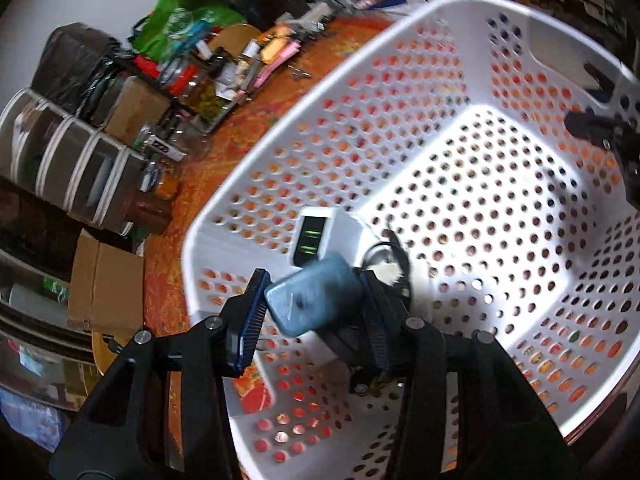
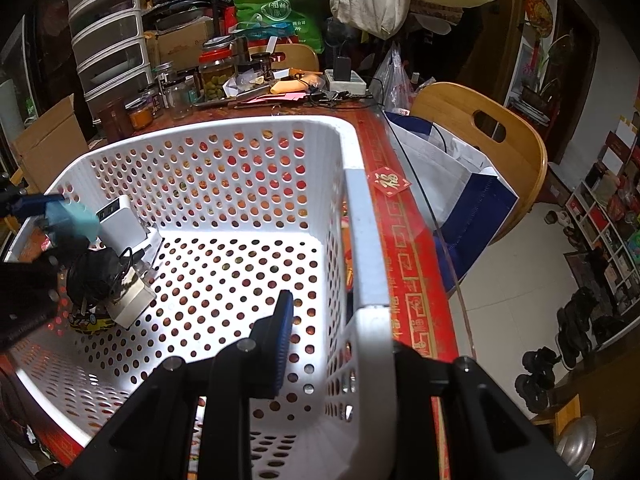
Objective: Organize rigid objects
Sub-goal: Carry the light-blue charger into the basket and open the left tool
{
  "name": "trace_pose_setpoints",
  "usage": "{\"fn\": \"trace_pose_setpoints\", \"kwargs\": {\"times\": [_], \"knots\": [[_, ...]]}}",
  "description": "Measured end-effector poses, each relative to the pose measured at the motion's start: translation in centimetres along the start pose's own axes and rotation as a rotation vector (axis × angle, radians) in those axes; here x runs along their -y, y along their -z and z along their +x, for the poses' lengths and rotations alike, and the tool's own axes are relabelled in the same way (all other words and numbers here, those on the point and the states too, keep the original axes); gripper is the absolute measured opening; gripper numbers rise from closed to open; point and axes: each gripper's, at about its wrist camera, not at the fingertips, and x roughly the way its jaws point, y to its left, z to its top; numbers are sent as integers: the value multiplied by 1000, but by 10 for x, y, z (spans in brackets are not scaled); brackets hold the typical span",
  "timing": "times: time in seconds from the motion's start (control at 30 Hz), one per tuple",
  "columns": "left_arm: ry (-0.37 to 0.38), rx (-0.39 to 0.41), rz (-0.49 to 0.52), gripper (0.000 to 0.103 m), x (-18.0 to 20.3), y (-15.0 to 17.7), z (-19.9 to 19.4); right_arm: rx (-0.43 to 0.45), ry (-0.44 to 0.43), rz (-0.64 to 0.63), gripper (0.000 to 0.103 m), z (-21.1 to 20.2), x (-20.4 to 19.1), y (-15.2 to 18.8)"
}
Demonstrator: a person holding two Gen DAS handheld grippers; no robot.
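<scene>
Left wrist view: left gripper (image 1: 316, 300) pinches one blue-grey rounded block (image 1: 316, 300) between both jaws, above the near corner of the white perforated basket (image 1: 400, 80).
Basket contents, left view: one white charger with green ports (image 1: 320, 232) at 12 o'clock from the block, touching a black cable bundle (image 1: 390, 252) at 2 o'clock.
Open room, left view: basket floor from centre toward 3 o'clock is bare; rim curves from 12 to 7 o'clock.
Table edge, left view: jars and boxes crowd the orange tablecloth (image 1: 224, 160) at 10 o'clock.
Right wrist view: right gripper (image 2: 344, 344) straddles the basket's near right rim, jaws apart; one finger (image 2: 280, 340) inside, the other hidden outside.
Basket contents, right view: block, charger and cable cluster at 9 o'clock against the left wall.
Open room, right view: floor bare from centre to 3 o'clock.
Surroundings, right view: one wooden chair (image 2: 500, 128) at 2 o'clock beyond the table edge.
</scene>
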Motion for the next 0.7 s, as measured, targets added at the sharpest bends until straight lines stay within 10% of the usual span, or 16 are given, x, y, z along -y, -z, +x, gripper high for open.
{"fn": "trace_pose_setpoints", "kwargs": {"times": [0.37,0.5,0.6,0.7], "knots": [[4,-44,42,54,9,-2,21,-4,-2,-3,25,0,0,0],[22,60,-55,61,-21,7,-12,-5,-1,-3,25,1,0,1],[75,211,-201,90,-72,29,-67,-13,2,-8,25,2,-1,1],[-26,336,-318,103,-126,72,-107,-15,3,-9,25,1,-1,1]]}}
